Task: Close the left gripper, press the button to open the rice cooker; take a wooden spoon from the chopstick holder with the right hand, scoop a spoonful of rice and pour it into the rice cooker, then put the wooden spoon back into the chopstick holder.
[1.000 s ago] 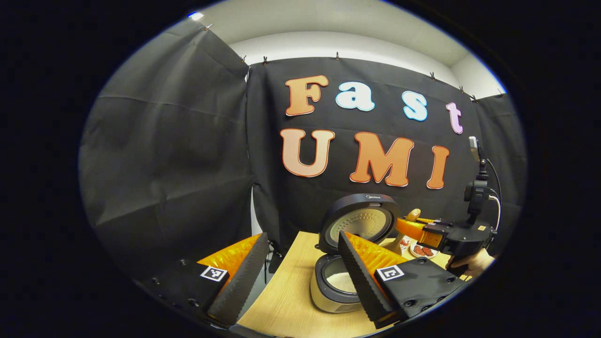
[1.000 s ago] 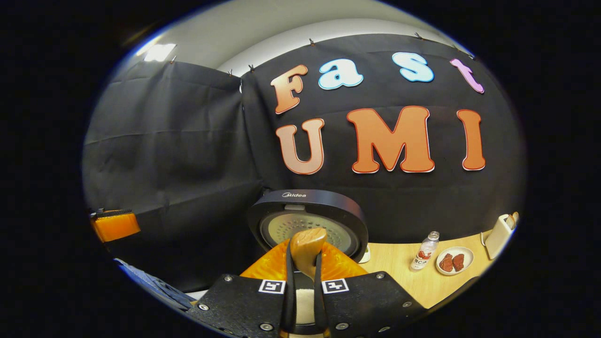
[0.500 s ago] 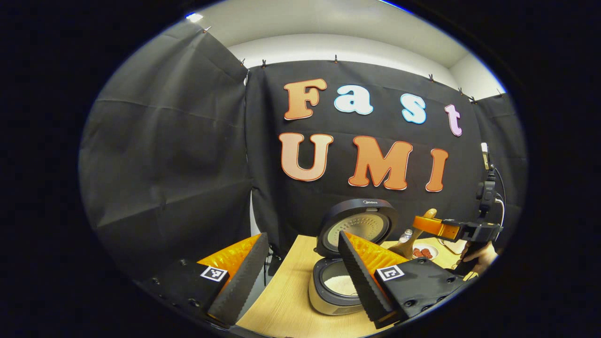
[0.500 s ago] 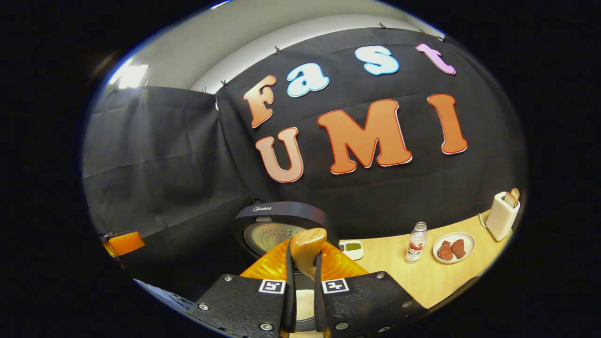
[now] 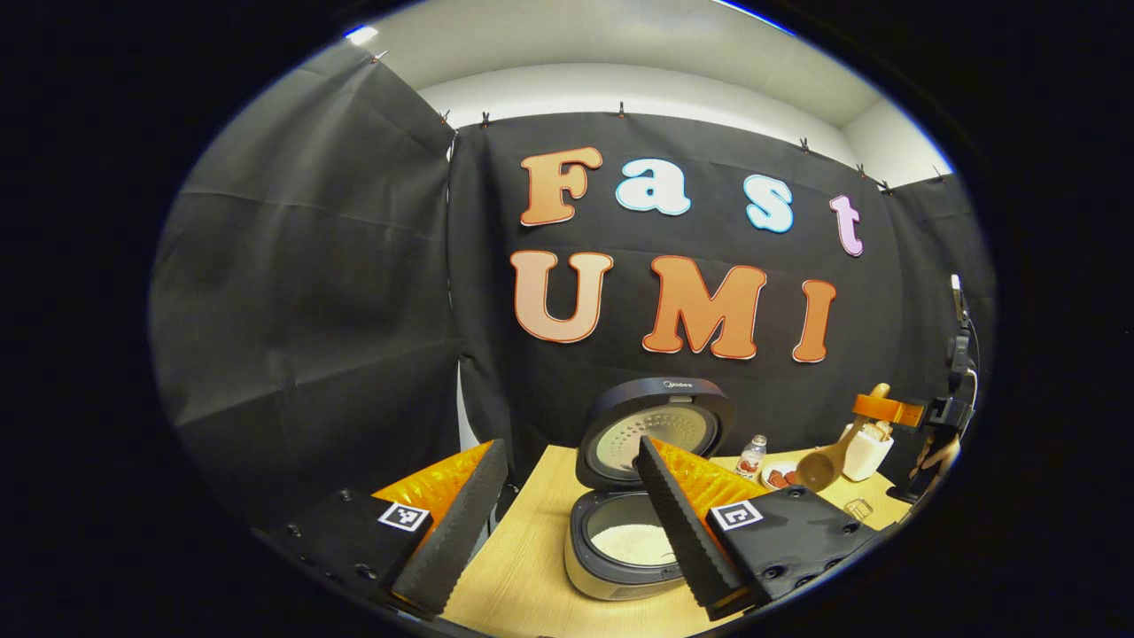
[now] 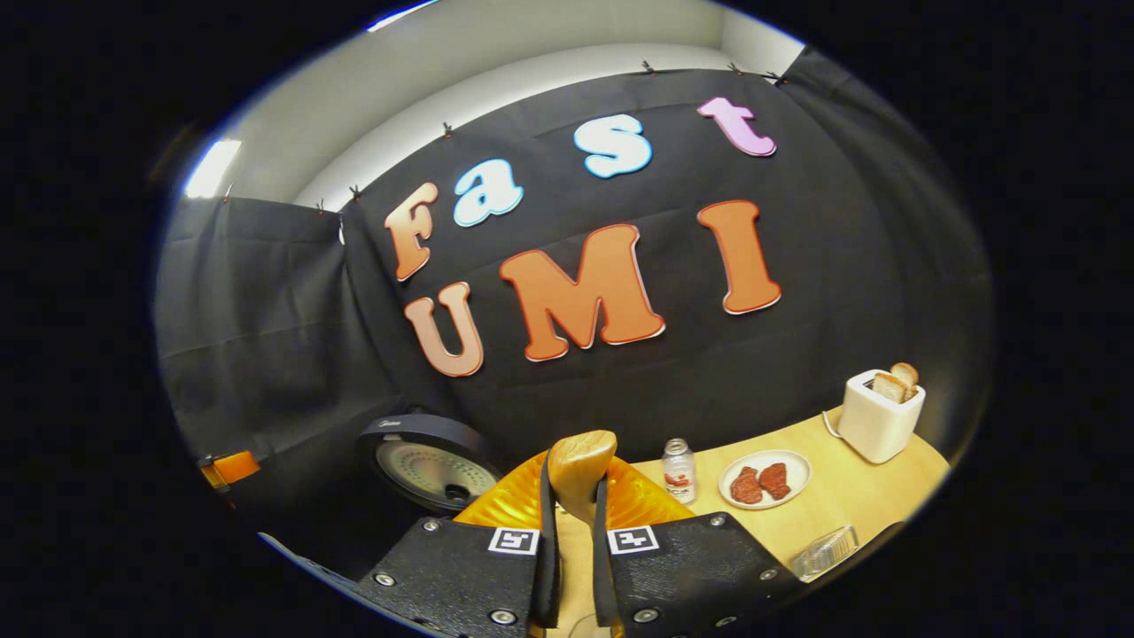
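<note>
left gripper [image 5: 567, 523]: fingers spread wide apart, nothing between them, held above the near edge of the worktop [image 5: 532, 567].

rice cooker [image 5: 633, 496]: stands on the worktop near its left edge, lid swung up and back toward the booth wall. white rice [image 5: 631, 542] lies in the inner pot. in the right gripper view the raised lid [image 6: 430, 461] sits at the left, tilted.

right gripper [image 6: 574, 567]: fingers pressed in on the handle of the wooden spoon [image 6: 580, 465], whose handle end sticks up between them. in the left gripper view the same gripper [image 5: 895, 412] is at the far right, held by a hand [image 5: 937, 454], with the spoon's bowl [image 5: 815, 470] hanging down and tilted, in the air over the right part of the worktop, well apart from the cooker. cannot tell whether any rice is in the bowl.

other items on the worktop, along the back edge toward the right: a small bottle [image 6: 679, 471], a plate [image 6: 764, 478] with two reddish pieces on it, a white toaster [image 6: 877, 415] with bread in its slots. a clear, ribbed container [image 6: 824, 551] lies near the front edge at the right. the chopstick holder cannot be made out with certainty.
</note>
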### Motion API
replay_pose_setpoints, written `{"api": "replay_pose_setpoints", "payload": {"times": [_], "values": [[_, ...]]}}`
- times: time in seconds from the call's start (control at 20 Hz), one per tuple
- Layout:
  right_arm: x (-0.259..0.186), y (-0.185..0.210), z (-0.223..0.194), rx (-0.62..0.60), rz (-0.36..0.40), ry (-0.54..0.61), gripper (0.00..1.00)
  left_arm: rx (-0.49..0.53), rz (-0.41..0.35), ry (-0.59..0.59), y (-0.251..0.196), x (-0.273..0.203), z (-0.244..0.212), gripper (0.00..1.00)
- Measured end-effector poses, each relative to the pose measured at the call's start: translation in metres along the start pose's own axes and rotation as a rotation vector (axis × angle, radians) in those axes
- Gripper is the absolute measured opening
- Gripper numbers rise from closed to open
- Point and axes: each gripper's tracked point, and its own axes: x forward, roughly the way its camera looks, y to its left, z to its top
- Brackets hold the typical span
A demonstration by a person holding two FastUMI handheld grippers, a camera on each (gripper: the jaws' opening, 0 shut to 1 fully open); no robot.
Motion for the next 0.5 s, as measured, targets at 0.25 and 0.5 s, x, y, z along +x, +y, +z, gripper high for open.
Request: {"api": "replay_pose_setpoints", "payload": {"times": [0.25, 0.5], "values": [[-0.025, -0.073, 0.015, 0.012, -0.121, -0.024, 0.14, -0.002, 0.007, -0.009, -0.011, 0.006, 0.005, 0.97], [-0.051, -0.138, 0.016, 0.023, -0.226, -0.025, 0.14, 0.000, 0.007, -0.021, -0.026, 0.010, 0.011, 0.97]]}}
